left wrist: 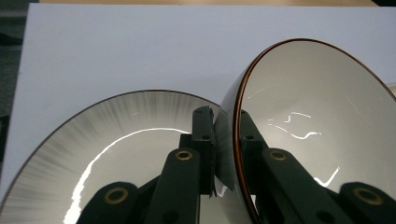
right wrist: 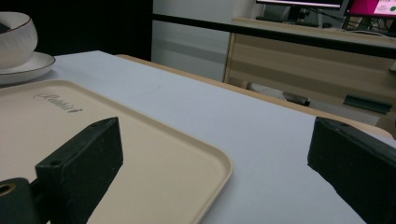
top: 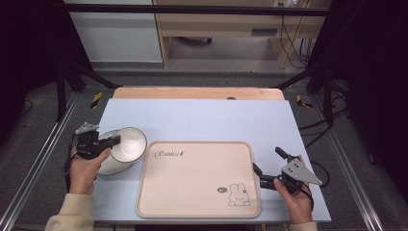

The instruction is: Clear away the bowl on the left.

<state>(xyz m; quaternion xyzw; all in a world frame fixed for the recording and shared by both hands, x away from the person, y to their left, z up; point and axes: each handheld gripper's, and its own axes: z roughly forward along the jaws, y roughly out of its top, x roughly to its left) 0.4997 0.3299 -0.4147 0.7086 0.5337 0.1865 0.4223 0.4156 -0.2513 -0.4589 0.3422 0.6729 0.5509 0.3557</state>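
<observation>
A white bowl (top: 129, 143) with a brown rim is tilted up over a white plate (top: 107, 165) at the table's left. My left gripper (top: 113, 140) is shut on the bowl's rim; in the left gripper view its jaws clamp the bowl (left wrist: 317, 121) wall from both sides above the plate (left wrist: 116, 140). My right gripper (top: 267, 161) stands open beside the right edge of the beige tray (top: 197, 178), nothing between its fingers. In the right gripper view the tray (right wrist: 154, 154) corner lies between the spread jaws, and the bowl (right wrist: 16, 37) and plate (right wrist: 32, 65) sit far left.
The tray carries a rabbit drawing (top: 237, 194) and a script word (top: 169, 153). A pale blue mat (top: 202, 120) covers the table. Behind it stand a wooden desk (top: 226, 24) and dark frame legs (top: 60, 91) on either side.
</observation>
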